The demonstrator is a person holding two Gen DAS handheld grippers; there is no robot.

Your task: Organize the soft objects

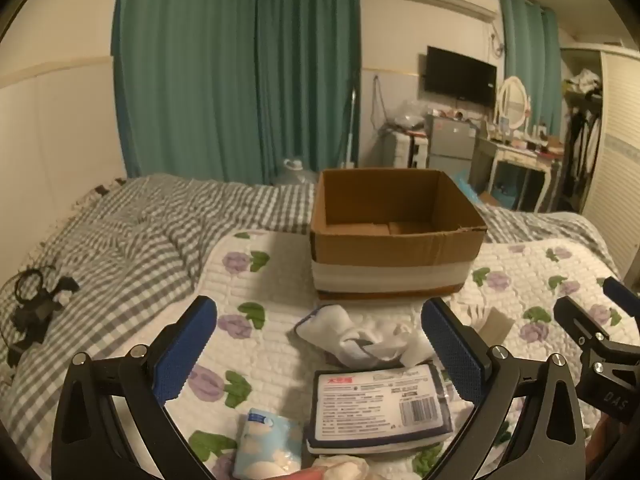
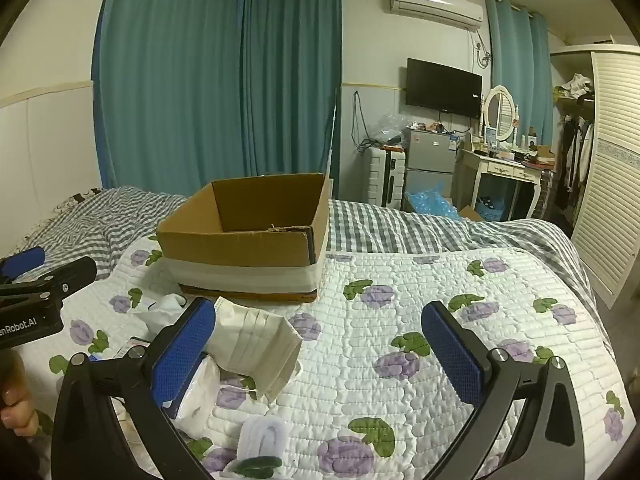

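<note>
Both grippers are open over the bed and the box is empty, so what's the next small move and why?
Probably lower the left gripper onto the labelled flat pack lying between its fingers and close on it. Both grippers are open and hold nothing, the cardboard box just beyond looks empty, and that pack seems the nearest, most squarely framed soft item on the floral quilt.

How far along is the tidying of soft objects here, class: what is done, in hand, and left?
Done: nothing visible; the cardboard box looks empty. In hand: nothing; the left gripper and right gripper are both open above the quilt. Left: the socks, face mask, wipes packet and tissue pack all lie loose before the box.
</note>
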